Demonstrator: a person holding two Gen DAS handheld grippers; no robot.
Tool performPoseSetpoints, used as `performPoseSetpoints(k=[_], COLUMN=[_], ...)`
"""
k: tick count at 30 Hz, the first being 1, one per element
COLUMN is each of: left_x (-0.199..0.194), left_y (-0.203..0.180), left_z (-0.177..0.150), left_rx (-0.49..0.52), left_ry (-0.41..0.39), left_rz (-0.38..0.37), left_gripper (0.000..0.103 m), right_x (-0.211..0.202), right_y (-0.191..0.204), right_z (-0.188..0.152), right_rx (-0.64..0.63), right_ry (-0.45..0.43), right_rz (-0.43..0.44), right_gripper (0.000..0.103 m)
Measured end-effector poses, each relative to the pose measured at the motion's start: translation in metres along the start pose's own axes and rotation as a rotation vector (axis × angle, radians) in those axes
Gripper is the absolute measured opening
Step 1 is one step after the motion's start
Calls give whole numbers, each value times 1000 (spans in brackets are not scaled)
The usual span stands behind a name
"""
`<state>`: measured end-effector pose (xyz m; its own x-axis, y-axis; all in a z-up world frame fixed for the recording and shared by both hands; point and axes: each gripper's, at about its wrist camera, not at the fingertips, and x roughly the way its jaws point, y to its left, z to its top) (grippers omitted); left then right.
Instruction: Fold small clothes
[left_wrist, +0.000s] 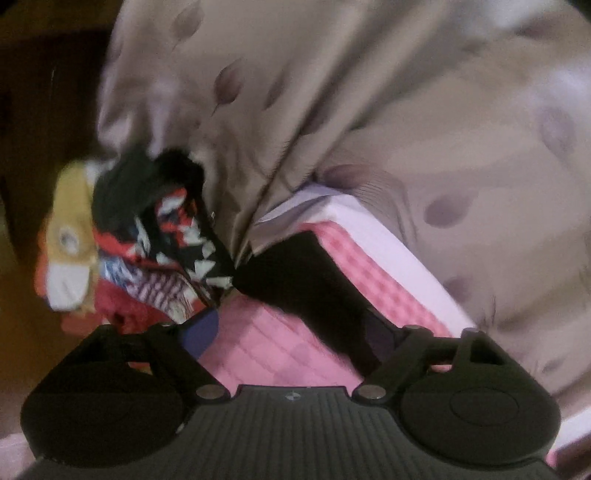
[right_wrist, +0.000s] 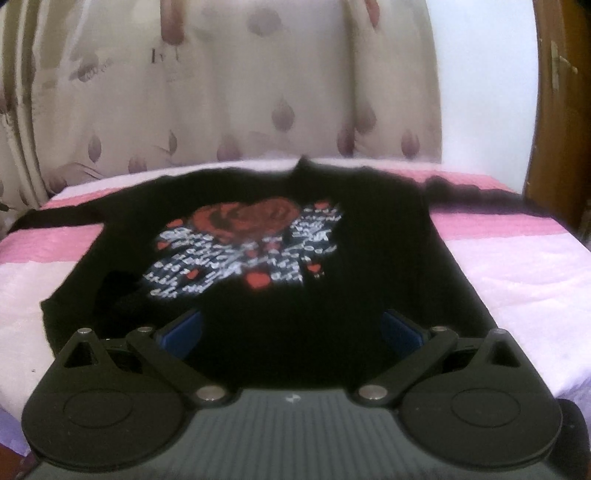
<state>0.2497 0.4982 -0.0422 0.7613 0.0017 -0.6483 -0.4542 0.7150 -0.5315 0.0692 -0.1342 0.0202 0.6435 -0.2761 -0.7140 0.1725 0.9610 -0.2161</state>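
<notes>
A small black sweater (right_wrist: 258, 295) with a red and white print lies spread flat on the pink and white bed cover (right_wrist: 517, 266), sleeves out to both sides. My right gripper (right_wrist: 291, 332) is open, jaws wide, low over the sweater's near hem. In the left wrist view, a black sleeve (left_wrist: 295, 280) runs across the pink cover (left_wrist: 266, 347) toward my left gripper (left_wrist: 291, 332), which is open; the sleeve end lies against its right finger (left_wrist: 380, 332). The view is blurred.
A pile of colourful clothes (left_wrist: 129, 258) with a yellow and white piece (left_wrist: 70, 240) lies at the left beside the bed. A beige curtain with leaf prints (left_wrist: 369, 92) hangs behind the bed, also in the right wrist view (right_wrist: 221, 92). A wooden door (right_wrist: 557, 110) stands at the right.
</notes>
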Motion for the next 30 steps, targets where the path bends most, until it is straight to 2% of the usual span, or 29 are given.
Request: performPoseSetpoints(k=[2,7,8,9,11,12,14,17,21,27,30], left_x=[14,50,55,59,61,60,50,25,-13,-51,-60], left_y=[11,13,13,13,13,9,-6,-26,-68,-137,-161], left_z=[9,18,19,19,18,18,16,11,3,-3,-10], left_rx=[-58,-71,-79,-89,-120,-106,-48,-29,63,162,195], left_ry=[24,91,94,90,58,36,-30,-107,-197,-270,-298], left_rz=[-5,-3,-6,-14,-21,-11,25,20,-7,-20,13], left_gripper=[82,80,69,45,33,23,11,8,7,7,7], right_x=[4,13,15,16,17,16,15,14,11,2,-5], right_y=[1,4,4,5,7,7,8,7,1,-10,-20], right_z=[1,3,4,4,4,4,5,6,6,3,4], right_rx=[-3,-6,-6,-7,-9,-9,-8,-8,18,45,63], right_ry=[15,43,48,51,54,55,52,41,32,7,-15], right_rz=[-10,-25,-27,-27,-30,-30,-28,-24,-13,14,18], right_gripper=[103,103,103,103,103,103,103,103,103,103,103])
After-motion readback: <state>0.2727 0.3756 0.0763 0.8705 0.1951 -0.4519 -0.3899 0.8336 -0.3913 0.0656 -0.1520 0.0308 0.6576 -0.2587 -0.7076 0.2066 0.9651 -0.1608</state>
